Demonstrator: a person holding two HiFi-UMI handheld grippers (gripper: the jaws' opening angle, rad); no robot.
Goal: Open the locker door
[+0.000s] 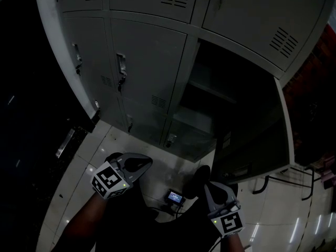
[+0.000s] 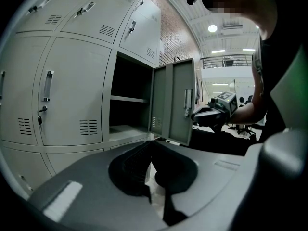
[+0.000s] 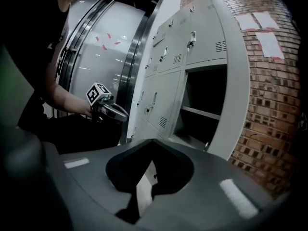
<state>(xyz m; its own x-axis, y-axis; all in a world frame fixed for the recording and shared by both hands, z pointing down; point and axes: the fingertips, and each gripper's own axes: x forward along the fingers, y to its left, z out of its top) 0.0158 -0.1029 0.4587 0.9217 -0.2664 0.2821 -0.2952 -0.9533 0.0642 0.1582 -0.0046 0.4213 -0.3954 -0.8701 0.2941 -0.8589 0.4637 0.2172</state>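
**Locker door stands open, both tongs shut and empty**

The locker door (image 1: 258, 134) is already swung out from the grey locker bank (image 1: 147, 51), hinged on the right side of its compartment and reaching toward me at the right of the scene. Behind it the open compartment (image 1: 231, 83) is dark, with a shelf (image 1: 209, 91) across it. The doors to its left are closed, and the nearest one carries an upright handle (image 1: 121, 63).

My left tongs (image 1: 146, 163) hang low at the near left, over the pale tiled floor (image 1: 86, 159), and point toward the lower lockers, well apart from the open door. In the left gripper view their jaws are drawn together, with only a thin sliver of floor showing behind them and nothing between.

My right tongs (image 1: 205, 175) are at the near right, under the near corner of the open door. From the left gripper view they sit just beside the door's free edge, near its handle (image 2: 187, 102); I cannot tell whether they touch it. Their jaws are closed tight and grip nothing.

A small device with a lit screen (image 1: 175, 197) lies on the floor between my two tongs. A brick wall (image 3: 274, 105) runs beyond the right end of the lockers.
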